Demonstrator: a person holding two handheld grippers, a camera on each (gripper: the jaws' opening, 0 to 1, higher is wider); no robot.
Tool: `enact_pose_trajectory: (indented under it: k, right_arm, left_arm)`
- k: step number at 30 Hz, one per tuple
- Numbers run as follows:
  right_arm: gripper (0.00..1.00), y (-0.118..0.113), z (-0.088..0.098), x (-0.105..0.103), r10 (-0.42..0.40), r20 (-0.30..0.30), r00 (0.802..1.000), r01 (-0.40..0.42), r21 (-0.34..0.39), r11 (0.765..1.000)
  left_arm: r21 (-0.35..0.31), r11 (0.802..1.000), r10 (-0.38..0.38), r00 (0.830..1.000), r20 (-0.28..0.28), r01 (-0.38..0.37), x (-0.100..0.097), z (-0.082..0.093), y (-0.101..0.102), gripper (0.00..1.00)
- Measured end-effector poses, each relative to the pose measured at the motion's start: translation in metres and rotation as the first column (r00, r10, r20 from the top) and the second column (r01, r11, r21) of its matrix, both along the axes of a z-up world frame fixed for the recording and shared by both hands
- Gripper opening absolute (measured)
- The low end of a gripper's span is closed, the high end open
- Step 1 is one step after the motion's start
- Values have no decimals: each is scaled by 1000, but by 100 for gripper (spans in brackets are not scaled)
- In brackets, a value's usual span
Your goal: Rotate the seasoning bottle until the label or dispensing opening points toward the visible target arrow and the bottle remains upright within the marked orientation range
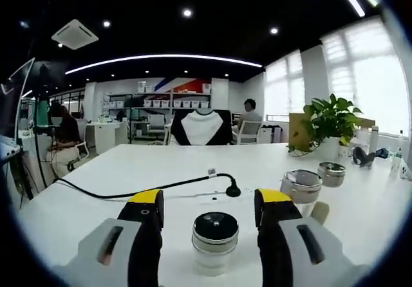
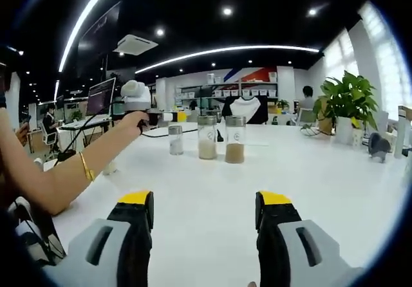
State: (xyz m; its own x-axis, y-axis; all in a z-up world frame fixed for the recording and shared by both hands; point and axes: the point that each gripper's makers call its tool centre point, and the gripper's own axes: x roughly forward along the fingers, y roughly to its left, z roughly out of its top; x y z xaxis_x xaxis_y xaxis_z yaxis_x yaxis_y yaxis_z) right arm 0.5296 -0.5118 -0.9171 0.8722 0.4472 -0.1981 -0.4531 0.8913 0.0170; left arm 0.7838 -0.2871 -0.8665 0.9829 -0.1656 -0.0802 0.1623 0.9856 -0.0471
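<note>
A small seasoning bottle (image 1: 215, 233) with a silver lid and black top stands upright on the white table (image 1: 129, 165), low between the yellow-tipped jaws of my left gripper (image 1: 210, 200). Those jaws are open and stand clear of the lid on both sides. In the right gripper view the same bottle (image 2: 176, 139) is the leftmost of three in a row, and a hand holds the left gripper (image 2: 172, 116) just over its top. My right gripper (image 2: 205, 204) hangs open over bare table (image 2: 206, 184), well short of the bottles, with nothing between its jaws.
Two taller bottles (image 2: 207, 137) (image 2: 235, 139) with pale and brown powder stand right of the small one. A black cable (image 1: 161, 187) crosses the table. A potted plant (image 1: 330, 123) sits far right. The person's forearm (image 2: 71, 168) reaches in from the left. People sit at desks behind.
</note>
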Motion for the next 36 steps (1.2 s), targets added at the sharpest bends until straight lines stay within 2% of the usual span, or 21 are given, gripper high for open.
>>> enact_pose_trajectory:
  k: [7, 9, 14, 16, 24, 26, 33, 36]
  right_arm:
    - [64, -4, -2, 2, -9, -9, 1000, 9, 2, 1000]
    - [64, -3, 0, 2, -9, -6, 1000, 9, 12, 1000]
    - [64, 1, 3, 2, 4, 1, 1000, -5, 17, 1000]
    - [63, 2, 2, 2, 8, -2, 1000, -8, 16, 1000]
    - [62, 2, 0, 4, 2, -6, 1000, -2, 31, 1000]
    - [62, 3, -3, 5, 7, -11, 1000, -7, 23, 1000]
    - [61, 0, -4, 7, -6, -9, 1000, 6, 23, 1000]
    - [61, -1, -5, 7, -10, -11, 1000, 11, 17, 1000]
  left_arm:
    - [-18, 999, 38, 999, -6, -39, 7, -11, 9, 60]
    - [-5, 999, 44, 999, -5, -44, 9, -13, 9, 59]
    - [-22, 999, 27, 1000, -12, -28, 15, -22, 3, 58]
    - [-39, 999, -6, 1000, -8, 6, 17, -24, -4, 53]
    - [-10, 1000, 8, 999, -40, -9, 26, -39, -3, 49]
    - [36, 998, 56, 998, -30, -55, 26, -40, 5, 45]
    - [3, 998, 60, 998, -30, -60, 27, -40, 5, 42]
    - [-4, 998, 56, 997, -46, -57, 27, -44, 4, 41]
